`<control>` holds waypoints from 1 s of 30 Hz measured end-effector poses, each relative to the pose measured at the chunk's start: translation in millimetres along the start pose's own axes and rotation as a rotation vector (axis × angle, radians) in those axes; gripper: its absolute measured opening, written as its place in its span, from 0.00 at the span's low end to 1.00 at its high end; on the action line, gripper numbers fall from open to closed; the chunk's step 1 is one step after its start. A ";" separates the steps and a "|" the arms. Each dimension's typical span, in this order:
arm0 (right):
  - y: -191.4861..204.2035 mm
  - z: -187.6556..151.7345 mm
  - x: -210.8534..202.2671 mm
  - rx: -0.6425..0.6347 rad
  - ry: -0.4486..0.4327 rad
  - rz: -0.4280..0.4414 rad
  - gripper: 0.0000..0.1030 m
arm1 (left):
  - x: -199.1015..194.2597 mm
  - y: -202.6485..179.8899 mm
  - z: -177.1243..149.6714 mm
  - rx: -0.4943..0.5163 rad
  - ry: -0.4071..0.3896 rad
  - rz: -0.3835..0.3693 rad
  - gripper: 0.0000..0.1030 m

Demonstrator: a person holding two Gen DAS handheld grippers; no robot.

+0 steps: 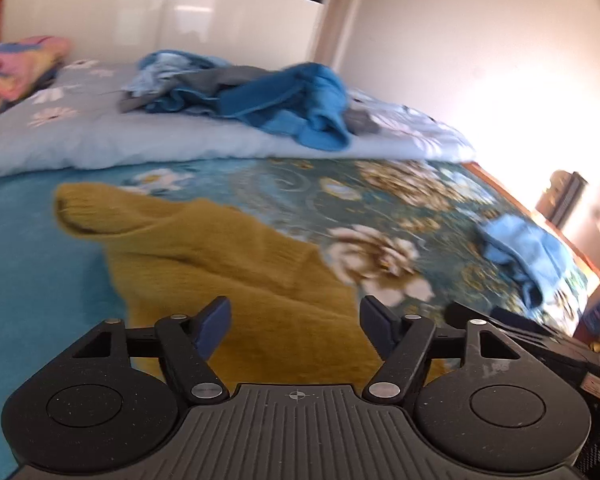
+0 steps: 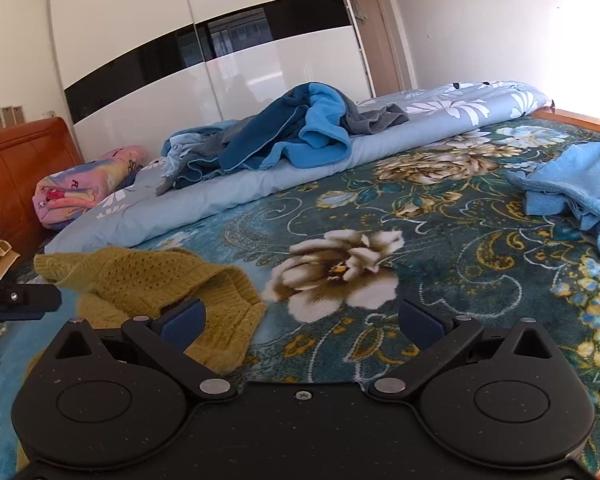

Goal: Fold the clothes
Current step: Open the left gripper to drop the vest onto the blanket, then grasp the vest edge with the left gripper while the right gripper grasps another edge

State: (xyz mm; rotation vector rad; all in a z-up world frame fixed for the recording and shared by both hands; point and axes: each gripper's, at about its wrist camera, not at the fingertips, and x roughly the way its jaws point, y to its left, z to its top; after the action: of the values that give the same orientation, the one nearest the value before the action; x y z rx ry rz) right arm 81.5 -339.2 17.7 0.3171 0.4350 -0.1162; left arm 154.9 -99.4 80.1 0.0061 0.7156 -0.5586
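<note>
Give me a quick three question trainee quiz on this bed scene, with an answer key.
1. True or false: the left gripper is shut on the mustard sweater.
2. Which lies nearest the right gripper? A. sweater B. blue pile C. light blue garment
3. Fill in: the blue pile lies on the rolled ___.

Key: 1 false, its jaws are open above the sweater; 2 A; 3 quilt.
</note>
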 end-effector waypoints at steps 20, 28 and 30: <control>-72.5 3.7 -28.9 0.133 -0.064 -0.164 0.99 | 63.2 -73.6 -42.6 0.280 0.139 0.224 0.16; -50.1 6.7 -29.1 0.079 -0.050 -0.148 0.99 | -12.8 19.7 -11.3 -0.068 -0.089 0.187 0.14; -41.6 8.0 -27.4 0.063 -0.045 -0.138 0.99 | -35.7 55.9 -7.0 -0.144 -0.153 0.262 0.13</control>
State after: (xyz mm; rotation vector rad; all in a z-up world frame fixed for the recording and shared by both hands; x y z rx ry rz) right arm 52.6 -380.0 24.9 0.3453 0.4092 -0.2712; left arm 155.8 -33.1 86.9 -0.0752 0.5926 -0.2533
